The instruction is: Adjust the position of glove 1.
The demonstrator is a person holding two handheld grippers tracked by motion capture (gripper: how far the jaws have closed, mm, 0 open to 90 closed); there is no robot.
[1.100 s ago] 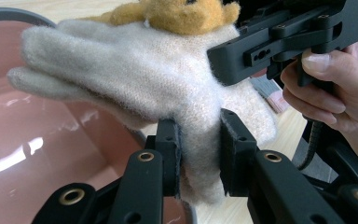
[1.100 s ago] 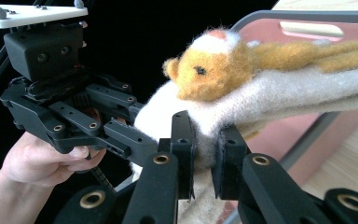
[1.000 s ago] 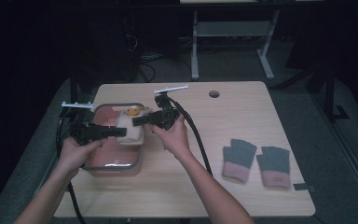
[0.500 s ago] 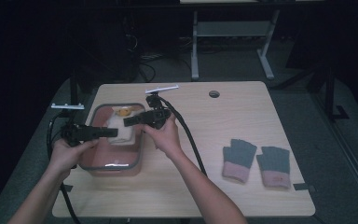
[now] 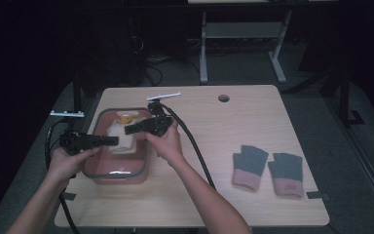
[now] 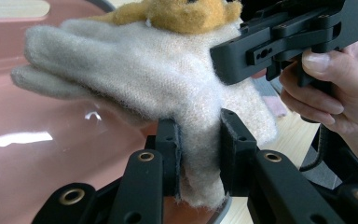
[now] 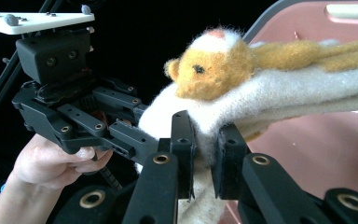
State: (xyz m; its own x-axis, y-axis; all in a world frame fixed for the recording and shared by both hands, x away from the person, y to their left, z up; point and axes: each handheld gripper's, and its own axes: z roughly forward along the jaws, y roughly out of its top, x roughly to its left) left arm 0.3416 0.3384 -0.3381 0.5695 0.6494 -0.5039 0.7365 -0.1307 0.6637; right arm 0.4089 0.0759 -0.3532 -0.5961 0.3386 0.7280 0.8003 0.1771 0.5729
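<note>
A pale wooden bench (image 5: 253, 122) stands in a dark room, with a grey floor around it and a white-legged frame (image 5: 243, 44) behind it at 12 o'clock. A small round hole (image 5: 223, 98) sits near the bench's far edge. The right half of the bench is mostly bare; a pair of grey and pink gloves (image 5: 268, 168) lies at about 4 o'clock from the bench's middle, near the right edge. Towards 9 o'clock, close to the left edge, rests a pink tub (image 5: 114, 170) with a grey rim.

Over the tub hangs a cream glove (image 5: 121, 139), held at both ends. The left tongs (image 5: 111, 141) come in from 9 o'clock and are closed on the glove's cuff edge; in the left gripper view their pads (image 6: 169, 149) pinch the cream knit. The right tongs (image 5: 130, 129) come in from 3 o'clock and are closed on the glove too, the fabric squeezed between their pads (image 7: 182, 149) in the right gripper view. The two pairs of tongs stand just beside each other.

In the left gripper view the glove's long axis runs from the cuff at 5 o'clock to the fingers at 10 o'clock. A small orange toy animal (image 7: 214, 70) lies along the top of the glove, its head towards the cuff.
</note>
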